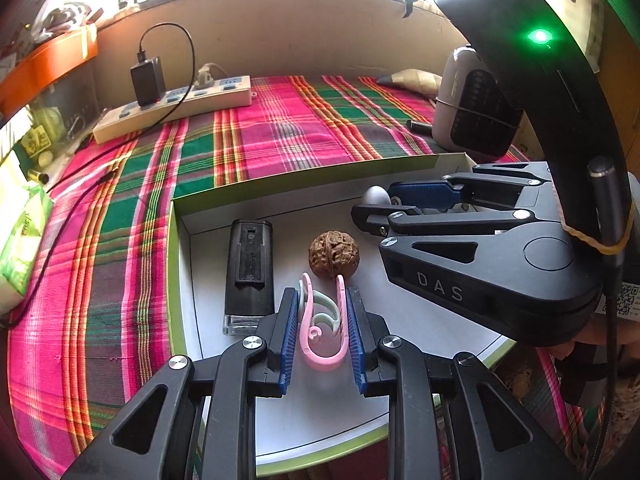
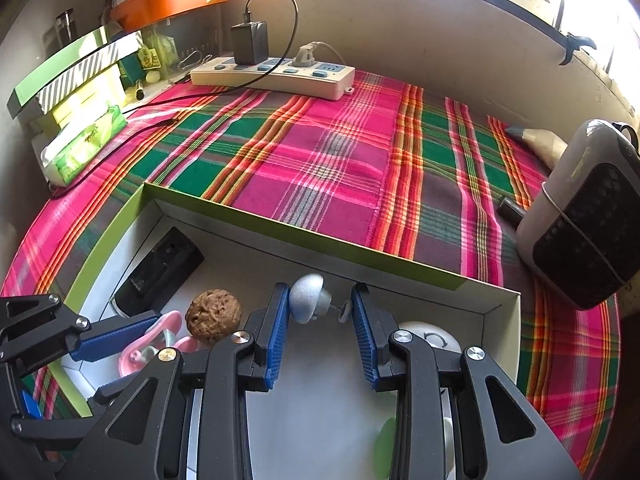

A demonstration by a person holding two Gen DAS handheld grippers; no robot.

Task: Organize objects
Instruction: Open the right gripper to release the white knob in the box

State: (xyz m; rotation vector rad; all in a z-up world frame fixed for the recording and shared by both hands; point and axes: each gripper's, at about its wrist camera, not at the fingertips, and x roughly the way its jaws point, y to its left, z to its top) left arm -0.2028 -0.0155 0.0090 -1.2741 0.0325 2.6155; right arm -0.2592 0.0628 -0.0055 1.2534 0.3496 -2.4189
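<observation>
- Left gripper (image 1: 323, 320) is being held low over the box (image 1: 174, 264); its pads are clamping the pink clip (image 1: 320, 344), which is pinched between the blue pads, with a pale grey-green clip tangled in it.
- Right gripper (image 2: 320, 322) is being held inside the box's far corner; a grey knob (image 2: 306, 296) with a thin pin and small end disc is sitting between the jaws. Left pad is touching the knob head, right pad is at the disc end; this is being read as a light grip along the pin.
- Walnut (image 1: 334, 254) and black case (image 1: 249, 276) are lying loose in the box, just beside both grippers.
- Step in hand, judged: both pieces are being placed in the box.
- Clip is best being lowered clear of the walnut before the pads are let apart.
- Knob risks rolling; it is best being set down against the box wall.
- The grippers are near each other, so one is best being moved at a time.
</observation>
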